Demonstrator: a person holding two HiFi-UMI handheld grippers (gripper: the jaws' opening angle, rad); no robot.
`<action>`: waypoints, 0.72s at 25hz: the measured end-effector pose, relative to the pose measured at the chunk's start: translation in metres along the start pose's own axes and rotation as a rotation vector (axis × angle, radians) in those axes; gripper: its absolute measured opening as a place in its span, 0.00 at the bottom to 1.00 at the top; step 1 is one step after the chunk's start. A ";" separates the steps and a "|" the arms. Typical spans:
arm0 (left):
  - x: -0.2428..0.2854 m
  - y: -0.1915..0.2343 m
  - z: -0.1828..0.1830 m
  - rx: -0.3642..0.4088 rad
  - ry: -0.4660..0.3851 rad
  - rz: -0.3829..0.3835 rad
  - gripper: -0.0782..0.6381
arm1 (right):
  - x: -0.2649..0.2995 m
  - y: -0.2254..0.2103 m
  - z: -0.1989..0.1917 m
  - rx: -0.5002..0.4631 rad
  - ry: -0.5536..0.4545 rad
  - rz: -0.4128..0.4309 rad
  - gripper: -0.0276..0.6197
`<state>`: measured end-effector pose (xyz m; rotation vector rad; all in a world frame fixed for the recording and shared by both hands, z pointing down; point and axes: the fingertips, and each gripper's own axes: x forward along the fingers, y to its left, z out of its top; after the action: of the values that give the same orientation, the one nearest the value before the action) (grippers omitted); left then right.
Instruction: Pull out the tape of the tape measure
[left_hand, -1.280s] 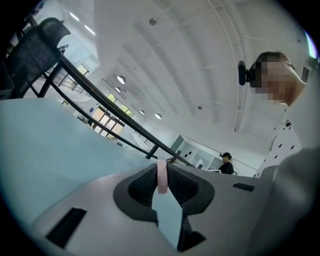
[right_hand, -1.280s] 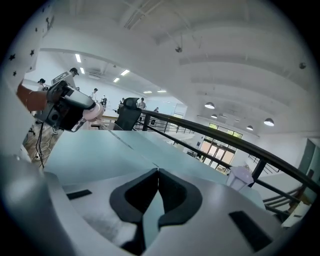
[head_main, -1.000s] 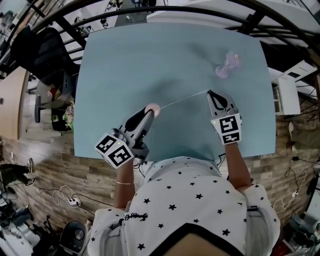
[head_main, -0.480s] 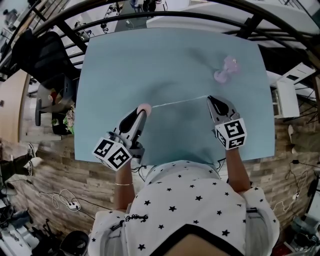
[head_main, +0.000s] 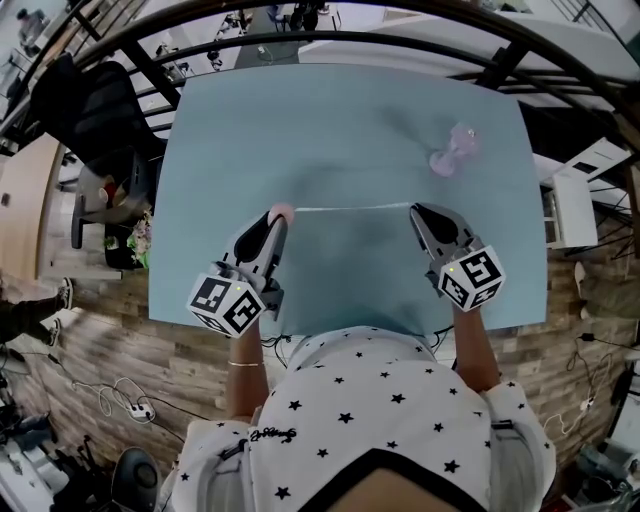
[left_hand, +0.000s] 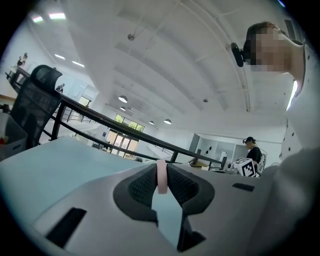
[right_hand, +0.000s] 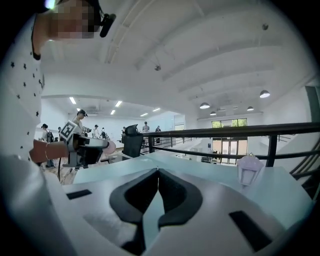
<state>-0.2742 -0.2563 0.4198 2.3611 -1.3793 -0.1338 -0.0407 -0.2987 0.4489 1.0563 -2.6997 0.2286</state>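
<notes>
The left gripper is clamped on the pink tape measure. In the left gripper view its case stands edge-on between the 2 pads. The right gripper has its jaws pressed together on the free end of the tape. The tape is a thin pale line stretched taut between the 2 grippers over the near half of the blue table. Its long axis lies nearly level across the head view, left to right. A small pale lilac lantern-shaped object stands on the table beyond the right gripper, well apart from the tape.
</notes>
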 end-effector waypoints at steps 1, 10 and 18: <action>0.000 0.000 0.000 0.002 0.000 0.003 0.22 | 0.000 0.001 0.001 0.011 -0.005 0.006 0.05; -0.001 0.000 -0.001 0.038 -0.008 0.023 0.22 | -0.002 0.002 0.009 0.061 -0.058 -0.010 0.05; 0.001 -0.001 -0.008 0.095 0.022 0.055 0.22 | -0.004 0.004 0.014 0.139 -0.108 -0.014 0.05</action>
<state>-0.2710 -0.2548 0.4266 2.3909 -1.4693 -0.0278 -0.0430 -0.2964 0.4346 1.1569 -2.8060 0.3722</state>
